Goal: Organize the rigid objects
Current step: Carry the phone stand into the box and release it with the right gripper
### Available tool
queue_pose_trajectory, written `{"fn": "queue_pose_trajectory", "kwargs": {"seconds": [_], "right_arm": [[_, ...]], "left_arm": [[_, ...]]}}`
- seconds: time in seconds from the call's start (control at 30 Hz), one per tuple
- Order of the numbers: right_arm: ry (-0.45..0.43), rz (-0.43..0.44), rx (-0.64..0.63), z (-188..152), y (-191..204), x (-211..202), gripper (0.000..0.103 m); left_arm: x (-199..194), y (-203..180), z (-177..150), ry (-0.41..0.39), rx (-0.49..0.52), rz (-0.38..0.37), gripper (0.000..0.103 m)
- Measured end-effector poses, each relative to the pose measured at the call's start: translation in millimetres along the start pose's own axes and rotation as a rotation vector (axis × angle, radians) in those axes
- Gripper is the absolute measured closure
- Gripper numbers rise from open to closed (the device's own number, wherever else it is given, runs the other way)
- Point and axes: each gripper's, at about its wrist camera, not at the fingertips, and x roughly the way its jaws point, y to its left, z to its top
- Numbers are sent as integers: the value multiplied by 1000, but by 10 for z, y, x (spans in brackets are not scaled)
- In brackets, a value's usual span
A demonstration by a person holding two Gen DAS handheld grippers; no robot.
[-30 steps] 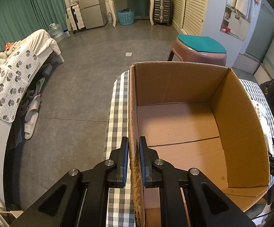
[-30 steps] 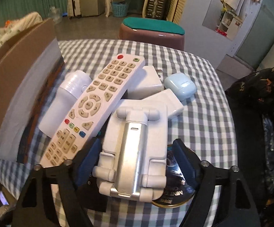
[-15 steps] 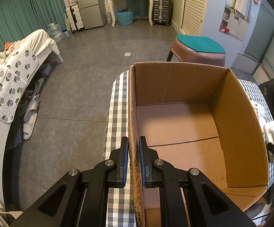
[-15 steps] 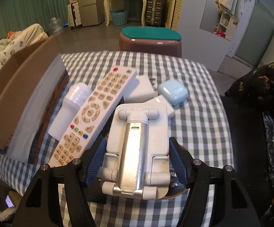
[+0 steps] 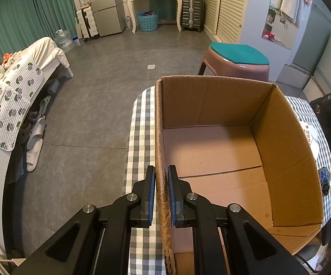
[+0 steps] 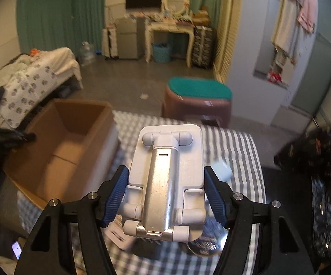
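My left gripper (image 5: 161, 181) is shut on the left wall of an open, empty cardboard box (image 5: 211, 151) that stands on the checked tablecloth (image 5: 140, 123). My right gripper (image 6: 166, 192) is shut on a white and silver folding phone stand (image 6: 167, 178) and holds it high above the table, to the right of the box (image 6: 58, 151). A pale blue earbud case (image 6: 222, 171) peeks out behind the stand. A round disc (image 6: 209, 240) lies under it. The white remote's edge (image 5: 307, 133) shows beyond the box's right wall.
A pink stool with a teal cushion (image 6: 197, 96) stands beyond the table. A dark patterned cloth (image 6: 321, 160) lies at the table's right side. A bed (image 5: 16, 87) is on the left across the grey floor.
My right gripper has lifted the phone stand well up off the pile, so the remote and other items dropped out of its view. The left gripper and the box have not moved.
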Motion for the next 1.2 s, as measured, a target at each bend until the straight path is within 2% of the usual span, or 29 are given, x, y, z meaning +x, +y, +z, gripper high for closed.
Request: {"fn": "queue_pose_trajectory", "kwargs": {"seconds": [0.2, 0.37, 0.67, 0.93, 1.2], "right_arm": [[-64, 85, -50, 367, 422, -43, 37], [-58, 150, -86, 483, 815, 116, 37], [46, 240, -140, 295, 1321, 623, 37], [146, 238, -171, 111, 1513, 1076, 37], [148, 220, -171, 80, 1499, 1058, 38]], "left_arm": [[17, 18, 22, 6, 6, -8, 92], [34, 34, 56, 16, 8, -21, 92], [23, 14, 88, 24, 20, -23, 92], [36, 54, 100, 28, 13, -47, 92], [40, 47, 111, 24, 12, -50, 92]]}}
